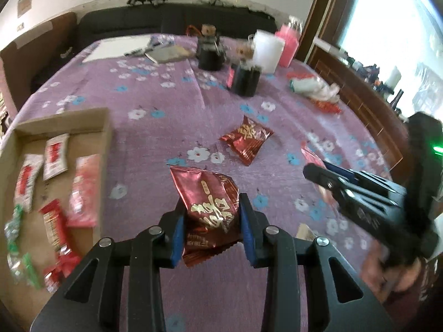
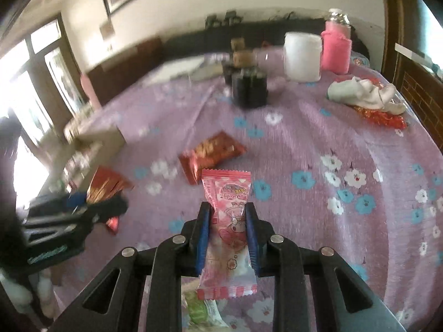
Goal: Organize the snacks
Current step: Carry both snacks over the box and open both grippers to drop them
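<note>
Between the blue pads of the left gripper (image 1: 211,218) sits a dark red packet (image 1: 210,202), pinched at its lower half and lifted clear of the purple flowered tabletop (image 1: 155,144). To the left of that gripper lies the cardboard box (image 1: 63,119), and it holds a good heap already: two white-and-red sachets, a pink packet, a red bar and some green-and-clear wrapped sweets, too blurred to count. One more red packet (image 1: 246,139) lies loose on the cloth ahead. Over on the right, the right gripper (image 2: 227,221) is clamped on a pink sweet wrapper (image 2: 227,221), its pads pressing both sides at the waist, the wrapper standing up past the fingertips. One orange-red packet (image 2: 213,152) lies just beyond it. Far back stand two dark jars, a white tub and a pink bottle.
</note>
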`<state>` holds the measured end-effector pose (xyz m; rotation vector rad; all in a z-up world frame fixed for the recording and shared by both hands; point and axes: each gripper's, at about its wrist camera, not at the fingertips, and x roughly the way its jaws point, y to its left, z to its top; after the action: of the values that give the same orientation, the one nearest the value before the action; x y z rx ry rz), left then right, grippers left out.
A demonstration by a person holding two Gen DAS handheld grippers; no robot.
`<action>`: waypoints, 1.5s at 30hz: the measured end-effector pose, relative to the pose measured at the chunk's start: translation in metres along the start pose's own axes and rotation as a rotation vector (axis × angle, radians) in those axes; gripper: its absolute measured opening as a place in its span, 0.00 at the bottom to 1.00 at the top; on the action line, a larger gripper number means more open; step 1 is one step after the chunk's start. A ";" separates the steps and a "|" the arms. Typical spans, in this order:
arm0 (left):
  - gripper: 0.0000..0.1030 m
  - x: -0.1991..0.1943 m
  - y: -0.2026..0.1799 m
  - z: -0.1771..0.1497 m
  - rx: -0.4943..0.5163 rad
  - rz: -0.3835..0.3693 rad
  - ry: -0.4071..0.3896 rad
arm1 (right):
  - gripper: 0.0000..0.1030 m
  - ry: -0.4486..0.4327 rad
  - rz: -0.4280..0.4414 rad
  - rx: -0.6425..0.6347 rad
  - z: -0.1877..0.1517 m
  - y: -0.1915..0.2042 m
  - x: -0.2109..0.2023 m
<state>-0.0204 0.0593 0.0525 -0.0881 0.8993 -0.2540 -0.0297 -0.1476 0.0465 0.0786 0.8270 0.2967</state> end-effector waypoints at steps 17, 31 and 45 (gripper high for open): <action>0.31 -0.113 0.172 -0.080 -0.355 0.185 -0.122 | 0.24 -0.029 0.095 0.042 -0.009 0.049 -0.011; 0.31 -0.101 0.193 -0.106 -0.352 0.242 -0.070 | 0.23 0.085 0.278 -0.291 -0.039 0.241 -0.004; 0.53 -0.134 0.189 -0.106 -0.359 0.287 -0.167 | 0.27 0.139 0.278 -0.392 -0.064 0.297 0.023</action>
<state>-0.1490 0.2796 0.0539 -0.3055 0.7716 0.1825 -0.1305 0.1399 0.0416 -0.1981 0.8824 0.7276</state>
